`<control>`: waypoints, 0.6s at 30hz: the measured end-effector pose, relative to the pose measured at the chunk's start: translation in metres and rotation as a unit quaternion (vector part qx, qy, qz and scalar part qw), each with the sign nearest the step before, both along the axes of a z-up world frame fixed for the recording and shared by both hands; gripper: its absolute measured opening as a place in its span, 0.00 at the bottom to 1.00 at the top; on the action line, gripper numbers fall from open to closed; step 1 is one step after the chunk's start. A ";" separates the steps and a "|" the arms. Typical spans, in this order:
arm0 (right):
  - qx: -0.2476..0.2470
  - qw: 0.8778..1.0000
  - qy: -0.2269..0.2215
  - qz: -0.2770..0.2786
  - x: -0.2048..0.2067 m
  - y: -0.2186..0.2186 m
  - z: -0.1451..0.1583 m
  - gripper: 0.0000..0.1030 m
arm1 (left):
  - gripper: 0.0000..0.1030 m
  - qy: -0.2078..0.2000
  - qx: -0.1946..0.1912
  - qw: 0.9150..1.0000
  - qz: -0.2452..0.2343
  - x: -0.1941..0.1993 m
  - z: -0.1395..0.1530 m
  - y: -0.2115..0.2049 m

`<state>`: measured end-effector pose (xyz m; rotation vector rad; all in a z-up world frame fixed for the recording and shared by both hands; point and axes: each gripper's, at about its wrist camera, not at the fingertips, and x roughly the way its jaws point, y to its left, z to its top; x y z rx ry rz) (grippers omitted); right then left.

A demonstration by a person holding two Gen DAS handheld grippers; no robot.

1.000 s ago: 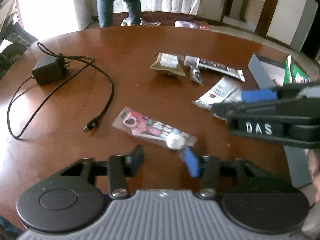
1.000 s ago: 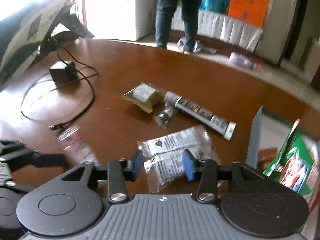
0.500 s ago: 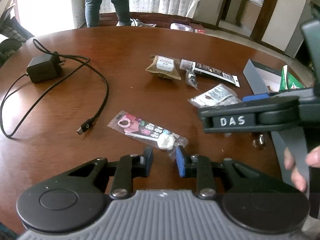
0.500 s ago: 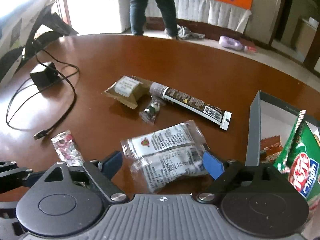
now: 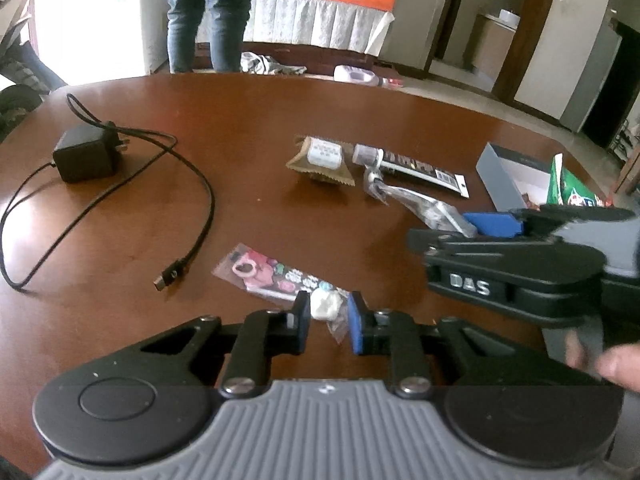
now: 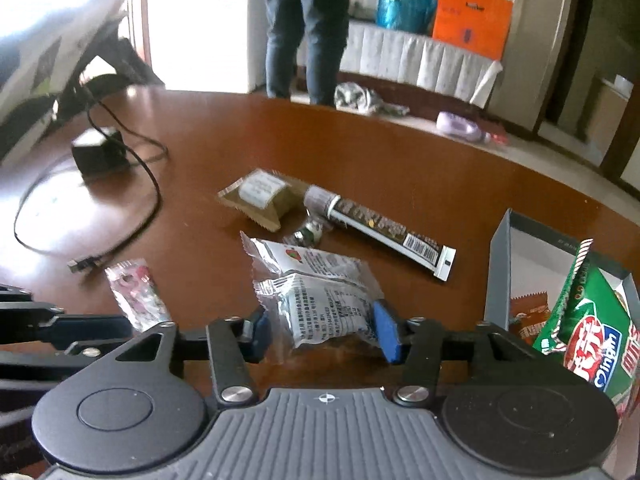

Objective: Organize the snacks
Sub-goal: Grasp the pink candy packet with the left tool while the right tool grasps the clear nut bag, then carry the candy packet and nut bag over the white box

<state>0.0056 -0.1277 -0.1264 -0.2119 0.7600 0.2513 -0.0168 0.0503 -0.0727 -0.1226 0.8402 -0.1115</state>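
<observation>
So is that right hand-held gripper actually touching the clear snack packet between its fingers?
Touching. In the right wrist view the right hand-held gripper has both blue pads pressed against the clear snack packet, which is lifted and crumpled between them.

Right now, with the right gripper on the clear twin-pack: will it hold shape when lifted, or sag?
The clear twin-pack is thin crinkled film, probably light. The right gripper, jaws just closing, pinches only its near end, so the far pouch will likely droop. Glossy wrap may slip.
</observation>
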 end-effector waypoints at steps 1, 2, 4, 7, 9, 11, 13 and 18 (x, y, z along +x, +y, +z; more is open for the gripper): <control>0.007 1.000 -0.004 -0.002 -0.003 -0.002 0.002 0.45 | 0.18 -0.002 -0.001 1.000 -0.003 -0.001 0.001 0.000; 0.014 1.000 -0.006 -0.003 -0.006 -0.004 0.005 0.44 | 0.18 -0.001 -0.004 1.000 -0.006 -0.001 0.002 0.001; 0.028 1.000 -0.011 -0.001 -0.014 -0.008 0.009 0.42 | 0.18 -0.001 0.004 1.000 -0.003 -0.001 0.003 0.000; 0.042 0.999 -0.030 0.003 -0.029 -0.013 0.017 0.32 | 0.18 -0.001 0.006 1.000 -0.002 -0.001 0.002 -0.003; 0.052 0.998 -0.035 0.008 -0.037 -0.018 0.022 0.27 | 0.19 0.005 0.000 1.000 0.004 0.000 0.000 -0.003; 0.060 0.998 -0.032 0.010 -0.042 -0.022 0.024 0.25 | 0.21 0.015 -0.008 1.000 0.008 0.003 -0.004 -0.004; 0.068 0.997 -0.032 0.013 -0.048 -0.026 0.026 0.25 | 0.23 0.021 -0.013 1.000 0.016 0.005 -0.007 -0.005; 0.127 0.991 -0.029 0.015 -0.066 -0.049 0.036 0.21 | 0.38 0.016 -0.024 0.999 0.035 0.009 -0.013 -0.008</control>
